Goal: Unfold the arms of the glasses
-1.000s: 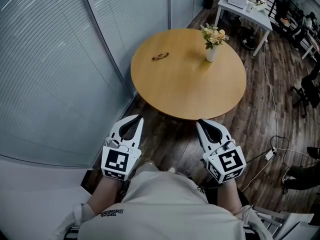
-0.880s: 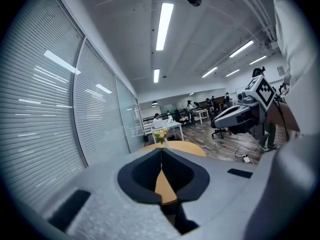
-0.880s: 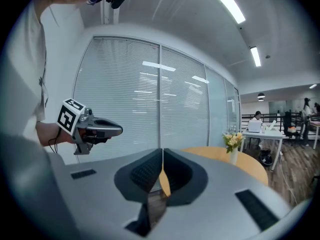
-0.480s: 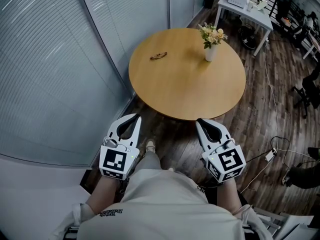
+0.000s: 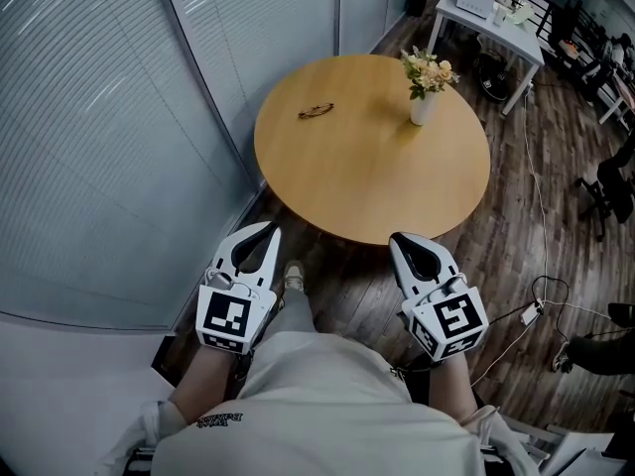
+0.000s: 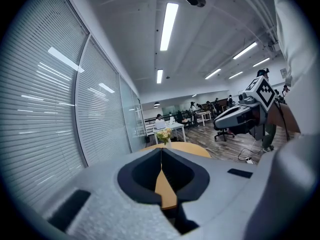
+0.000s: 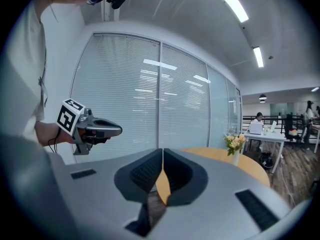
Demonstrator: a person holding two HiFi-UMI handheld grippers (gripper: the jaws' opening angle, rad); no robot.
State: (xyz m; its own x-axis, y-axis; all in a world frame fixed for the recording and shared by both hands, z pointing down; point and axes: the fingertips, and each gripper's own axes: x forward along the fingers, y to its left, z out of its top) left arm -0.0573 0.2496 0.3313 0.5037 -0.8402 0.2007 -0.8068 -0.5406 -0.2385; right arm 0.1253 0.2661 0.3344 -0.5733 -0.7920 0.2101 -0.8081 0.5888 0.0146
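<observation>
I think the job has not started yet. The glasses [image 5: 317,111] lie on the far left part of the round wooden surface [image 5: 372,181], well apart from both tongs. They look so small from here that I cannot tell if their arms are folded in. Nothing is touching them.

The left tongs [image 5: 266,232] and the right tongs [image 5: 406,243] are held low in front of the person. They are just short of the near edge of the surface, over the floor. Both are clenched tight, and there is nothing between their tips, so both are empty.

So all of the work is left to do. The tongs need to get to the glasses, hold them steady, and swing out one arm and then the other.

A white vase of flowers [image 5: 425,87] stands on the far right part of the surface, well apart from the glasses. The rest of the top is bare wood.

The room is an office. A wall of glass with blinds [image 5: 119,117] runs along the left side. The wooden floor [image 5: 516,216] is dark, and a cable [image 5: 541,291] lies on it at the right. Farther back there is a white desk [image 5: 491,20] with things on it, and a dark office chair [image 5: 607,186] nearby.
</observation>
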